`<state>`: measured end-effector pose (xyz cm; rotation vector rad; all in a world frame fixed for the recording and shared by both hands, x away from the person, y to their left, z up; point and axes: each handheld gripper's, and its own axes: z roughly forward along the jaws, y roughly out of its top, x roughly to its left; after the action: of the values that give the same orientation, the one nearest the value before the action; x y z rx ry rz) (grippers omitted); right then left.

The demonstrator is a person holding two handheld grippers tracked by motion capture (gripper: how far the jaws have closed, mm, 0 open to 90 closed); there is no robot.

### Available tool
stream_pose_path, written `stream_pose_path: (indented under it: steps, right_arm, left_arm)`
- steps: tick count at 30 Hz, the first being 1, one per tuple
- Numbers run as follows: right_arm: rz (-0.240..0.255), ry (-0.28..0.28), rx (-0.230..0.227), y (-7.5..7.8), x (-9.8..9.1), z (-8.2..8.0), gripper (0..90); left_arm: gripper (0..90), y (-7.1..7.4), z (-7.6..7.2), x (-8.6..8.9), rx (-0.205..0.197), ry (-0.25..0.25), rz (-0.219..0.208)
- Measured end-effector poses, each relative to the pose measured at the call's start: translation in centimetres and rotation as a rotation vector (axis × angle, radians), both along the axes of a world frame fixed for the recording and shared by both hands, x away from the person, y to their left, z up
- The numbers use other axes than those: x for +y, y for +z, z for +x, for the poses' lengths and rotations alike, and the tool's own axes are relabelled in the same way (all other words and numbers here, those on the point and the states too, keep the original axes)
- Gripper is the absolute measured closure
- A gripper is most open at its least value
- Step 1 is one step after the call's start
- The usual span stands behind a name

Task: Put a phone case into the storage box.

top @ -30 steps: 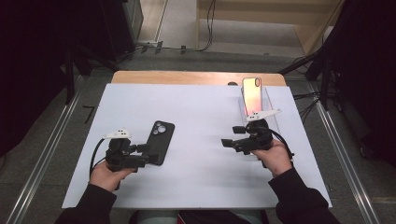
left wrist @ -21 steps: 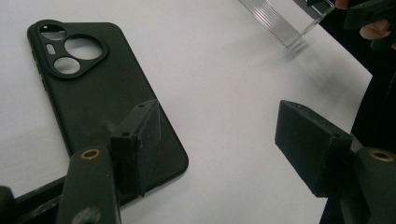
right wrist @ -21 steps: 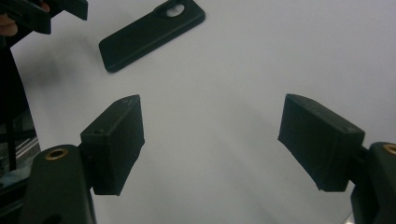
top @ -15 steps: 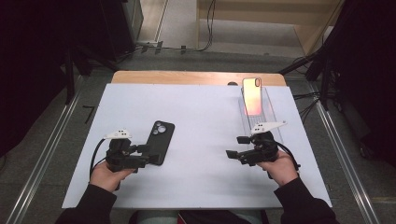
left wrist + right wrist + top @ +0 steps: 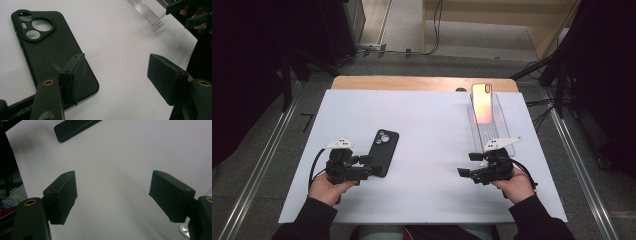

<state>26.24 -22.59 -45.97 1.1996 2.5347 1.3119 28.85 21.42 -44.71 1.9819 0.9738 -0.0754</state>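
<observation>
1. Black phone case (image 5: 385, 151) lying flat on the white worktop (image 5: 432, 125), left of centre and toward the near edge, back side up with the camera cutout (image 5: 35, 26) showing.
2. Long axis running from near edge to far edge, leaning slightly right at the far end; camera cutout at the far end, plain lower end nearest the person.
3. Left gripper (image 5: 368, 166) resting at the case's near end, pointing across the worktop toward the right. Jaws parted, nothing clamped; in the left gripper view, one jaw overlapping the case's near corner, the other standing off over bare worktop. Contact with the case impossible to confirm.
4. Right gripper (image 5: 467, 170) well apart from the case, near the right near corner, also pointing left across the sheet. Jaws wide, holding nothing; bare white surface between them in the right gripper view.
5. Left hand (image 5: 328, 186) clearly the nearer one; judged best placed for closing across the case's short width at its near end.
6. Pink phone (image 5: 482, 102) standing in a clear stand (image 5: 499, 131) toward the far right corner, well away from both grippers.
</observation>
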Motion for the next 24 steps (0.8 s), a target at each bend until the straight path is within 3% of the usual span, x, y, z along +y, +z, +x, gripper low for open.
stream_pose_path:
  steps: [9,12,16,20,24]
  right_arm:
    - [-0.02,0.016,0.008,-0.5,-0.1,-0.6,20.2]
    - [-0.022,0.02,0.01,-0.6,-0.1,-0.6,20.2]
    - [-0.017,0.027,0.014,-0.7,0.0,-0.6,20.2]
    - [-0.02,0.034,0.011,-0.7,0.0,-0.7,20.2]
    - [-0.01,0.033,0.012,-0.8,-0.1,-0.9,20.2]
  left_arm:
    - [31.8,0.2,0.3,0.0,0.006,0.025,-0.021]
    - [27.8,0.3,0.6,-0.1,0.022,0.043,-0.025]
    - [21.1,0.3,1.0,-0.5,0.002,0.036,0.019]
    - [13.5,0.3,1.7,-0.8,0.013,0.046,0.007]
    - [5.2,0.4,2.3,-1.2,-0.006,0.042,0.036]
